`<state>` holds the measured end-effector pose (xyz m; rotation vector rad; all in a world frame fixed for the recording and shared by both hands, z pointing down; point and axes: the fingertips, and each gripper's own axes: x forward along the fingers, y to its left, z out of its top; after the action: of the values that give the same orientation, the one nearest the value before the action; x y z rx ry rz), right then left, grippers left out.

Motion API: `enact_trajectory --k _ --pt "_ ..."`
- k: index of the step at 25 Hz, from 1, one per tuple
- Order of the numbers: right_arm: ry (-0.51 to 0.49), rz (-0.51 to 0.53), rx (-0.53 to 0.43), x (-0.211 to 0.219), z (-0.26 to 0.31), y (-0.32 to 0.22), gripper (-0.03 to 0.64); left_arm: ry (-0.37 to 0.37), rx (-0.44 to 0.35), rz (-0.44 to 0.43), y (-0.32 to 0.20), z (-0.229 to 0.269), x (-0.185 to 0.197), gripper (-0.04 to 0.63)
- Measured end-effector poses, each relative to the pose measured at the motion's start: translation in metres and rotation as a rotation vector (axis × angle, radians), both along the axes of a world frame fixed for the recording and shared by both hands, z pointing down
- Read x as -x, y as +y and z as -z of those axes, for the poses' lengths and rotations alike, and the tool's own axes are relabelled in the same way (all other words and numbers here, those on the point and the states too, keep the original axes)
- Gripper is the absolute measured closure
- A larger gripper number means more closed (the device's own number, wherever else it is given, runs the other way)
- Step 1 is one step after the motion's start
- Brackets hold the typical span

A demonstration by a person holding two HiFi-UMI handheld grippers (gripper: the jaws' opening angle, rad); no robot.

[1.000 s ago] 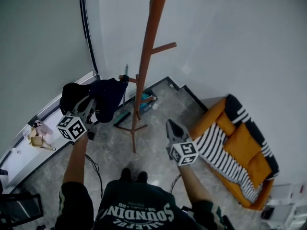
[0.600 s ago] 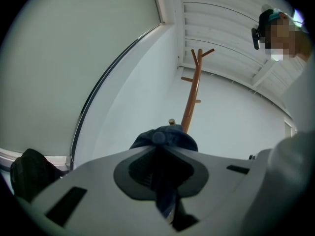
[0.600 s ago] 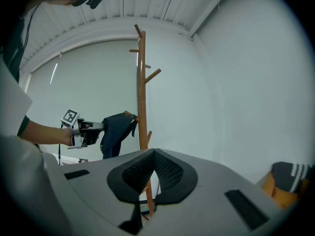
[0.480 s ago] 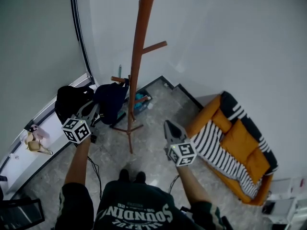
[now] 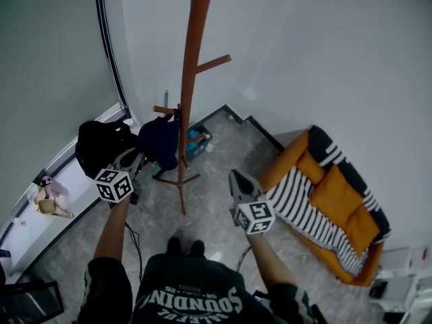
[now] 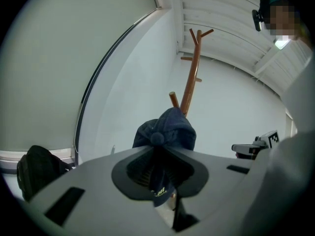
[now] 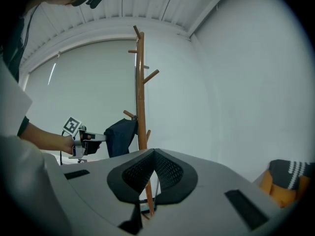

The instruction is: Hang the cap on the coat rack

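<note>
Dark, perhaps green, printed T-shirt (image 5: 192, 295); grey right gripper (image 5: 235, 176)

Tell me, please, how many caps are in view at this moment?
1: the dark blue cap, clamped in the left gripper and held close to a low peg of the coat rack. No other shows.

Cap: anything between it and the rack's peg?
Nothing visible stands between them. The cap, shut in the left tongs, hangs right beside the low peg of the coat rack.
</note>
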<state>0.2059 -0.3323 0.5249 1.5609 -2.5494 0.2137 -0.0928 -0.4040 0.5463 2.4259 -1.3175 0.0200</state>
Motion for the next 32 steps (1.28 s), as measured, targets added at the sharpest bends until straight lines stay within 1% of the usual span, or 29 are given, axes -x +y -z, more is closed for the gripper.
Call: enact_trajectory --k 5,8,10,15,18,22,23,24,25,28,32 --pt "-0.011 0.011 0.005 0.010 0.004 0.004 0.618 -0.070 0.006 -0.021 0.008 -0.014 -0.011 0.561" --pt "-0.014 0.022 0.005 0.015 0.004 0.004 0.618 -0.082 0.003 -0.055 0.014 -0.018 -0.020 0.547" --pt "-0.014 0.030 0.008 0.020 0.004 0.002 0.618 -0.095 -0.002 -0.062 0.020 -0.020 -0.022 0.534" --pt "-0.020 0.057 -0.003 0.034 0.004 -0.002 0.618 -0.138 -0.023 -0.014 0.034 -0.017 -0.004 0.531" --pt "-0.020 0.071 -0.006 0.042 0.003 -0.004 0.618 -0.186 -0.036 0.004 0.043 -0.014 0.001 0.532" --pt "-0.019 0.107 -0.035 0.059 0.009 -0.008 0.618 -0.240 -0.056 0.018 0.058 -0.006 0.002 0.534" --pt "-0.018 0.113 -0.042 0.063 0.012 -0.008 0.618 -0.250 -0.059 0.027 0.061 -0.003 0.001 0.546" --pt "-0.017 0.116 -0.053 0.066 0.014 -0.009 0.618 -0.258 -0.064 0.037 0.065 0.000 0.000 0.583" --pt "-0.016 0.119 -0.066 0.069 0.017 -0.009 0.618 -0.262 -0.073 0.044 0.070 0.005 -0.002 0.594" --pt "-0.015 0.135 -0.102 0.077 0.024 -0.008 0.618 -0.257 -0.107 0.046 0.081 0.019 -0.011 0.594" --pt "-0.006 0.153 -0.118 0.083 0.023 -0.007 0.618 -0.266 -0.150 0.046 0.090 0.037 -0.023 0.594"
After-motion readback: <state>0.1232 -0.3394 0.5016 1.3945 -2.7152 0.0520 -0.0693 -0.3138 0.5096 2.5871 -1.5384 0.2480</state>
